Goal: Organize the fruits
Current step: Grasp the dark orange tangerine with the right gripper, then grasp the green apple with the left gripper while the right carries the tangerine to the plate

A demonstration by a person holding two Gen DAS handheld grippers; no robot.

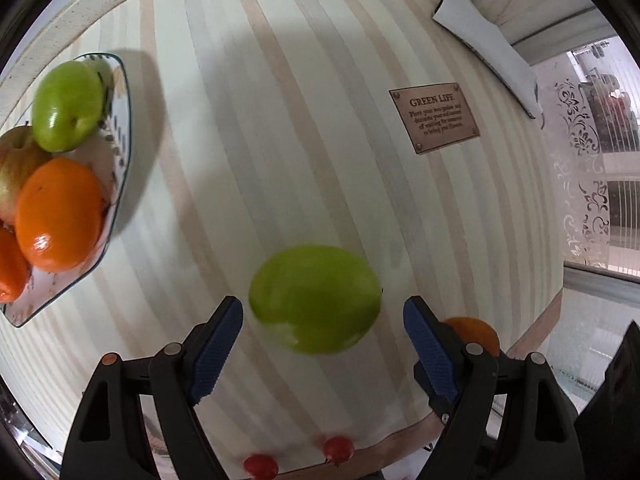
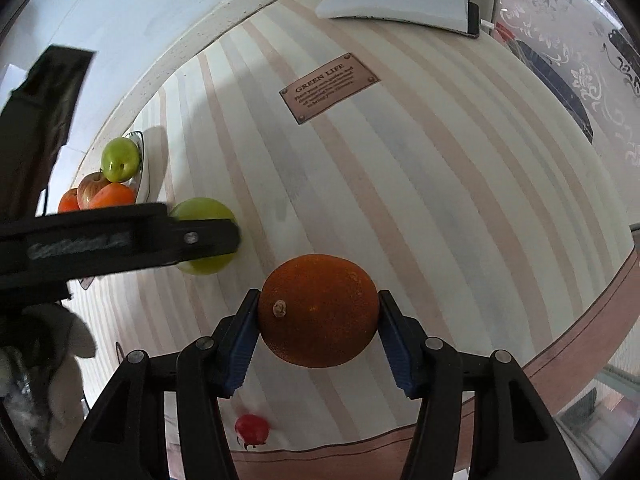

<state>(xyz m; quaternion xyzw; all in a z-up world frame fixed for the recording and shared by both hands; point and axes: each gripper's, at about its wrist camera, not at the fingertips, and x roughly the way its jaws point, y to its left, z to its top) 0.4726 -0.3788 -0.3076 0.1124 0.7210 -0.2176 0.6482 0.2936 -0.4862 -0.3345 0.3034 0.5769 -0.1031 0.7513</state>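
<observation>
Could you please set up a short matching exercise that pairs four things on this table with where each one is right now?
Things:
1. dark orange
2. loose green apple
3. brown plaque
4. pale apple

Places:
A. on the plate with other fruit
B. fixed flat on the striped table
C. squeezed by the right gripper
D. on the table, ahead of the open left gripper

Pairs: 1-C, 2-D, 3-B, 4-A
</observation>
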